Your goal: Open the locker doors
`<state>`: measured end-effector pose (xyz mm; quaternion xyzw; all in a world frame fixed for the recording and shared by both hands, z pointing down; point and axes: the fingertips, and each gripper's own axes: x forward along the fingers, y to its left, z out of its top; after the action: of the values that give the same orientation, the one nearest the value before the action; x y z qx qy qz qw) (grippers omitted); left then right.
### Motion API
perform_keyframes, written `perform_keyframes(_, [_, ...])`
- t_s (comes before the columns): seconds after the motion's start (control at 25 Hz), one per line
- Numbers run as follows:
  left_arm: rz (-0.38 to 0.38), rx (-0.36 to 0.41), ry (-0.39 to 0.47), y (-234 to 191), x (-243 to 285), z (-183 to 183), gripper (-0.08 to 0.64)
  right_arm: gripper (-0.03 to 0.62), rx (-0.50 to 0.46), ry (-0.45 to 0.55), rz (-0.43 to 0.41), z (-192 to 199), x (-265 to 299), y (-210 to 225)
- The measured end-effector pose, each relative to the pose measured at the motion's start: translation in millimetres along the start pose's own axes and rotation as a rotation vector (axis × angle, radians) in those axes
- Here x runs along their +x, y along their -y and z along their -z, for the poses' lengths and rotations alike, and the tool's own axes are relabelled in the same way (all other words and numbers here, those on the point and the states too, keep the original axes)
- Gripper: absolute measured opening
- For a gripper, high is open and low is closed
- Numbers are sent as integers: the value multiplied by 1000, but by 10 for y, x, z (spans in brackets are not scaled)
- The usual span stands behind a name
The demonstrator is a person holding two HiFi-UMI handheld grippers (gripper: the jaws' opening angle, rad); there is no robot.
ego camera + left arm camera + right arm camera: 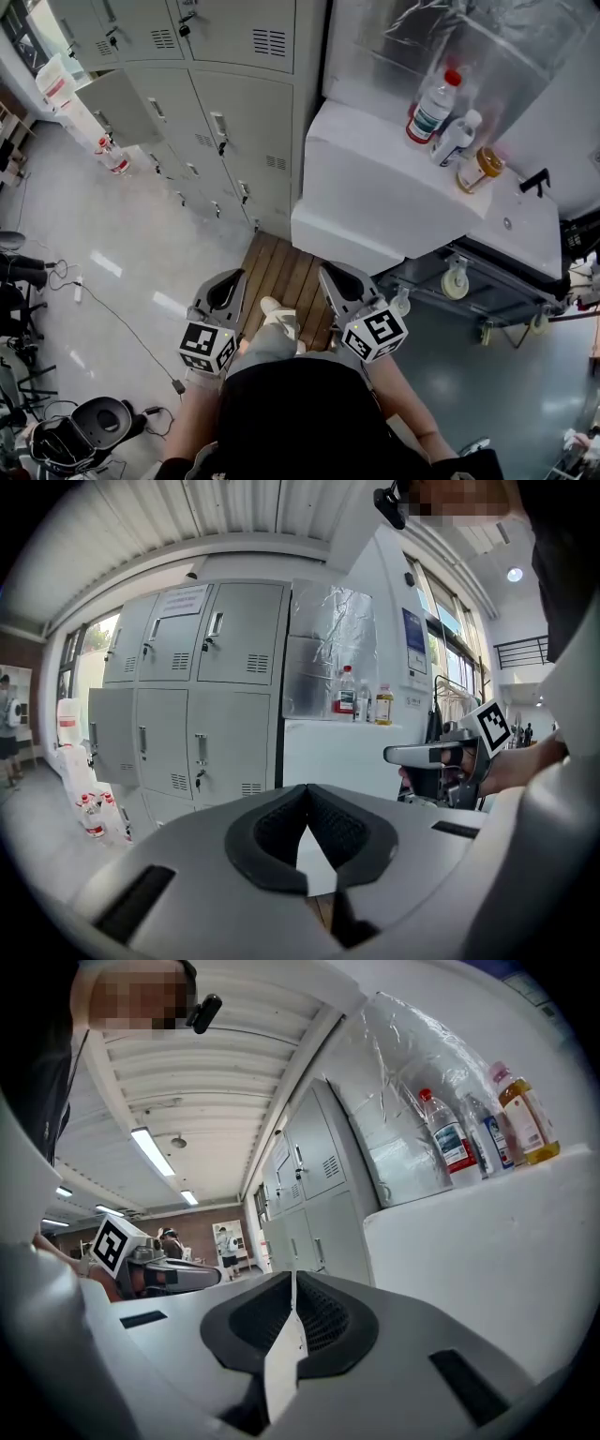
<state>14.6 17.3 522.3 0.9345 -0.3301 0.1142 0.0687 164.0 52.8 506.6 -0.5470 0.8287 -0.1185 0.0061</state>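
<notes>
A bank of grey locker doors (pixel 230 122) with small handles and vents stands ahead of me, on the left. One door (pixel 117 105) at its far left hangs swung open; the others near me are closed. My left gripper (pixel 228 279) and right gripper (pixel 336 274) are held low in front of me, well short of the lockers, both shut and empty. The left gripper view has the lockers (pixel 216 696) beyond its closed jaws (pixel 307 819), and the right gripper (pixel 441 754) at the side. The right gripper view has the lockers (pixel 309 1194) beyond its shut jaws (pixel 292 1307).
A white cabinet (pixel 375 202) juts out right of the lockers, with three bottles (pixel 434 106) on top. Beside it is a wheeled cart (pixel 487 300). A wooden pallet (pixel 281 277) lies underfoot. Bottled water packs (pixel 112 155), cables (pixel 122 323) and a chair base (pixel 84 431) are on the floor at left.
</notes>
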Motion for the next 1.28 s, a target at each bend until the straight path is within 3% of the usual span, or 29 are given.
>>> perform_keyframes(0.32, [-45, -8, 15, -512, 465, -202, 18, 41, 1, -31, -27, -107, 673, 317])
perform_keyframes(0.8, [-208, -43, -1, -1604, 1074, -306, 19, 41, -36, -82, -123, -330, 2005, 567])
perform_keyframes(1.28, [-357, -86, -38, -2357, 1927, -327, 20, 41, 12, -169, -183, -467, 2668, 945])
